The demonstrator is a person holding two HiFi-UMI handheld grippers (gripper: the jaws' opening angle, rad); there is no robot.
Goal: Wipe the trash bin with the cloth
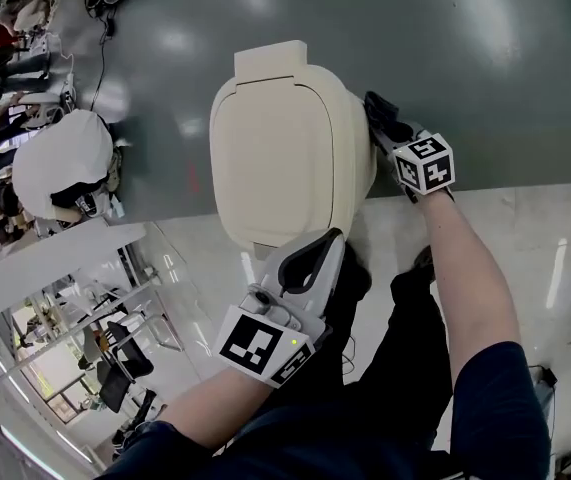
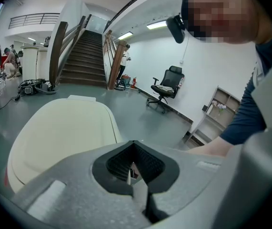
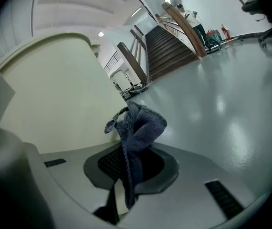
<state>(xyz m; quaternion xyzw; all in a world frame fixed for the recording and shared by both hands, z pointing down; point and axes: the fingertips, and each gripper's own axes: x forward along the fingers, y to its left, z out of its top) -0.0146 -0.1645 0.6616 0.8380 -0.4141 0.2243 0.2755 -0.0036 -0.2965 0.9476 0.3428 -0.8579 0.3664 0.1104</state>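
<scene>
Where the head view looks steeply down, a glossy grey floor (image 1: 485,58) fills the far part of the scene and mirrors soft spots of ceiling light. A paler, white polished strip of floor (image 1: 545,248) runs across nearer the person. The left gripper view shows a large white-walled room: a staircase (image 2: 81,63) with dark steps and dark wooden rails at the far left, a black office chair (image 2: 166,82) near the far wall, and an open shelf unit (image 2: 216,111) to the right.

The trash bin (image 1: 290,158) stands on the grey floor, right where it meets the paler strip. It is smooth, matt cream plastic, with rounded corners, a gently domed lid and a squared hinge block at its far edge.

The left gripper (image 2: 135,168), light grey with black ribbed pads, hovers over the bin's near edge. Its jaws are brought together with nothing between them.

The right gripper (image 3: 121,194) is at the bin's right side, its marker cube (image 1: 425,163) just right of the bin's wall. Its jaws are pinched on the cloth (image 3: 138,125), a dark blue-grey piece of nubbly towelling. The cloth stands up from the pads in a crumpled fold, with a frayed corner curling to the left. It sits just beside the curved cream wall of the bin, but I cannot tell whether it touches that wall.
</scene>
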